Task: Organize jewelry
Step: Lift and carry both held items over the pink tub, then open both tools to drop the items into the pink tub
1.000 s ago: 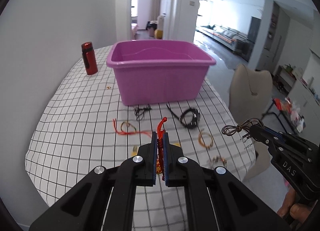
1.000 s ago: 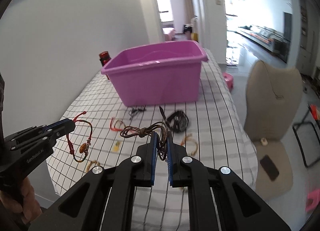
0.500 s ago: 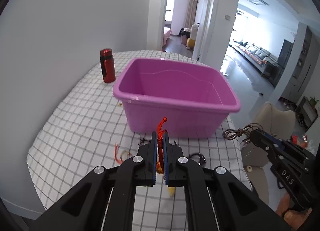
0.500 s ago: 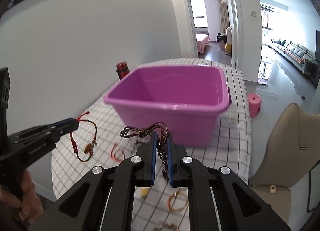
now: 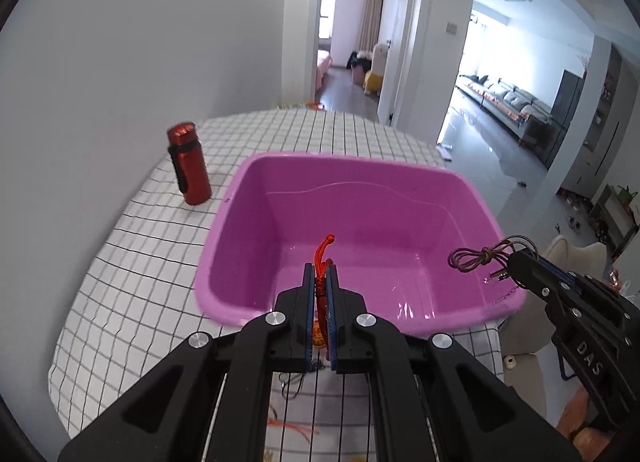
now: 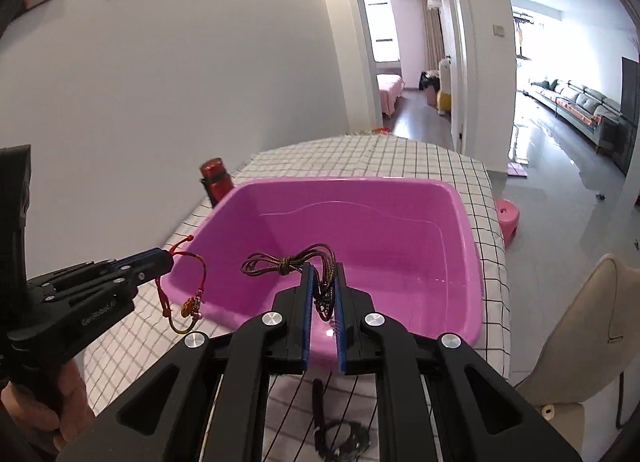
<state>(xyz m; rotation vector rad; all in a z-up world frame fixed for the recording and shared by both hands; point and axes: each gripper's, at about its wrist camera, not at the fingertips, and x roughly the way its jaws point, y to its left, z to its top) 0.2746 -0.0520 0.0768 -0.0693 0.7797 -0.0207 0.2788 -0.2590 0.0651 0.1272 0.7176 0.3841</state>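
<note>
Your left gripper [image 5: 320, 276] gripped the red cord bracelet [image 6: 188, 290]; your right gripper [image 6: 322, 282] clasped the brown cord necklace [image 6: 288, 260], both above the pink tub [image 5: 472, 198].

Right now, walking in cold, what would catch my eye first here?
The big purple tub on the checked tablecloth, apparently empty. Over it, the left gripper pinches a red cord bracelet and the right gripper a brown cord necklace. A red bottle stands beside.

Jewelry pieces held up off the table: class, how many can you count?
2. The red cord bracelet hangs from the left claw; the brown cord necklace is in the right claw. Other pieces on the table may be hidden.
</note>
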